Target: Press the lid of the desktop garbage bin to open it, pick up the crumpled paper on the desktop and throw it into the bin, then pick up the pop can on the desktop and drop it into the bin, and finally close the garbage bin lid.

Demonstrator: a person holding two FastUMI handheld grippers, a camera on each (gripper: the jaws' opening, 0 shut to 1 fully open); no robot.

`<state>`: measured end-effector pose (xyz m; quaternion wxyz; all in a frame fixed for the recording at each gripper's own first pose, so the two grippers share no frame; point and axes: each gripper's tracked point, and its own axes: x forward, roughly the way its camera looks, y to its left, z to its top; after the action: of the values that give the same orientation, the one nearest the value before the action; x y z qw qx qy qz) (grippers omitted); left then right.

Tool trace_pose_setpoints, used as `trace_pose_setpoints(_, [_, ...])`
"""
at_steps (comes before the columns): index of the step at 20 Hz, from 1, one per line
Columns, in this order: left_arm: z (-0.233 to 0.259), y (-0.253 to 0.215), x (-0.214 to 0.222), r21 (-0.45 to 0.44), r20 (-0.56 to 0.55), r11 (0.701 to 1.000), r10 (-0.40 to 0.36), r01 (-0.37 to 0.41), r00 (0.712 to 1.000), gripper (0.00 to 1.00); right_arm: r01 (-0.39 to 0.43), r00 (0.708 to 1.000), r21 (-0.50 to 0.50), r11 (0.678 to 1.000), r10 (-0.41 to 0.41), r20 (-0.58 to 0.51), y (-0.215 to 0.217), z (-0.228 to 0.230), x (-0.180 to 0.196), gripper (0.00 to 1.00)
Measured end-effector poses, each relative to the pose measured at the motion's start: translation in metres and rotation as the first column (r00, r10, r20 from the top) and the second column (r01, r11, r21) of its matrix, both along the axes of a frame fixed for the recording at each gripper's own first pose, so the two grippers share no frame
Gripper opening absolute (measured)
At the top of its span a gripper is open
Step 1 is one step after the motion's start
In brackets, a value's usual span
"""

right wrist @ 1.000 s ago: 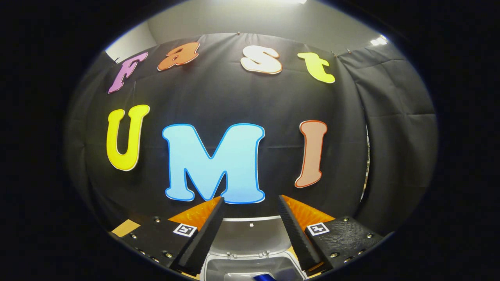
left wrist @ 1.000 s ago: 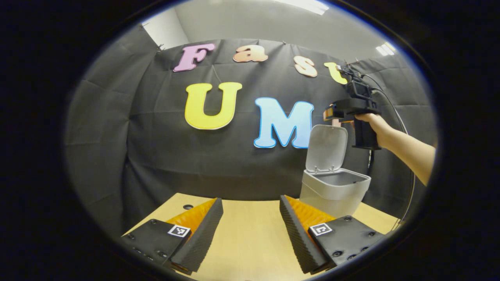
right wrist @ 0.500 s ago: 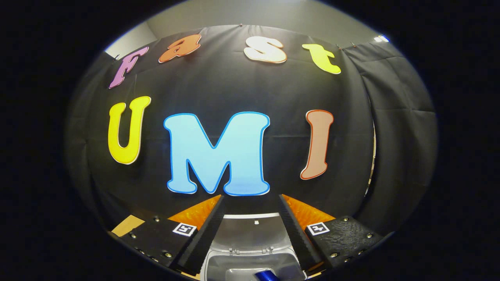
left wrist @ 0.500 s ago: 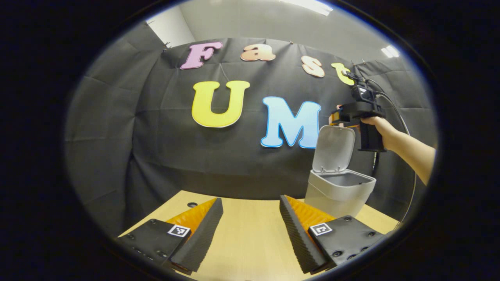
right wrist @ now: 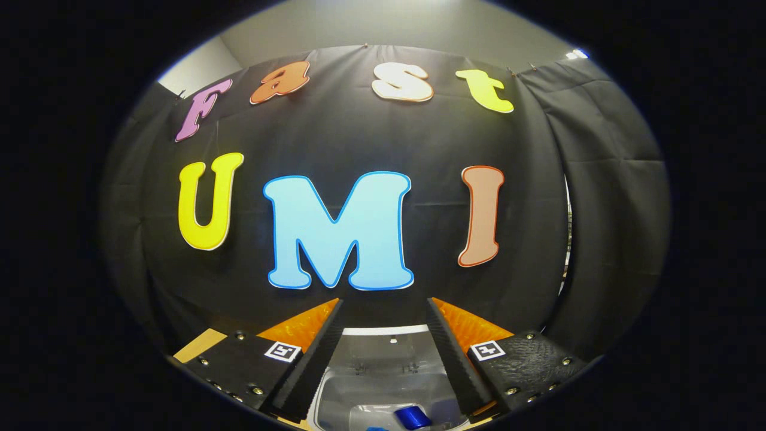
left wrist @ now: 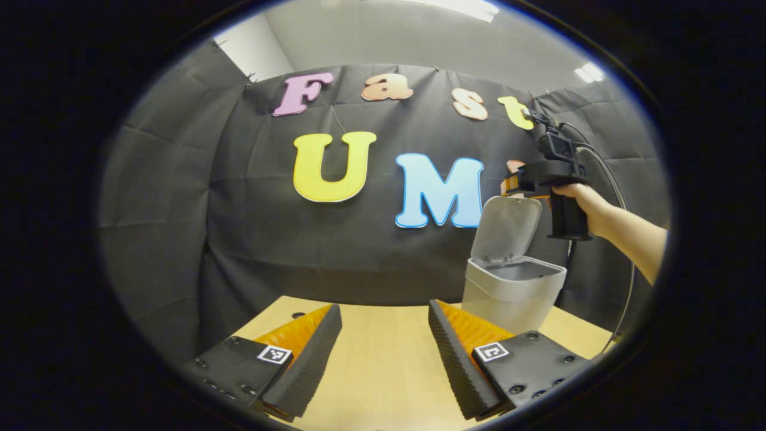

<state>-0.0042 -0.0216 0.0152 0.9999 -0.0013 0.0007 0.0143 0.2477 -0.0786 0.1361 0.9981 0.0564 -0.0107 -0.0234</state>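
At far right on the pale wooden worktop [left wrist: 383, 359] stands the grey plastic desktop bin [left wrist: 511, 290], its hinged lid [left wrist: 505, 226] raised. Right gripper [right wrist: 383, 353], fingers spread and empty, hangs over the lid's top edge; blue pop can [right wrist: 410, 416] lies inside. Left gripper [left wrist: 383, 353], spread, empty, hovers near.

Both tools gape empty: left tool [left wrist: 383, 335], right tool [right wrist: 383, 332].
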Motion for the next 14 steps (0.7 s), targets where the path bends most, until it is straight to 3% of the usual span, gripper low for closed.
trace_pose_setpoints(8, [-0.005,0.000,-0.008,-0.023,-0.008,1.000,0.021,-0.021,1.000,0.95,-0.014,0.999,-0.004,1.000,0.014,0.034,0.000,-0.025,-0.035,0.88])
trace_pose_setpoints(9, [-0.007,0.000,-0.010,-0.027,-0.014,0.999,0.023,-0.023,1.000,0.95,-0.020,0.999,-0.007,1.000,0.020,0.039,0.002,-0.029,-0.040,0.97])
trace_pose_setpoints(13, [-0.011,0.002,-0.010,-0.027,-0.024,0.999,0.031,-0.032,0.999,0.95,-0.024,0.998,-0.010,1.000,0.024,0.057,0.004,-0.040,-0.050,0.97])
trace_pose_setpoints(14, [-0.011,0.002,-0.010,-0.025,-0.025,0.999,0.033,-0.034,0.999,0.95,-0.022,0.998,-0.008,1.000,0.022,0.055,0.004,-0.043,-0.052,0.93])
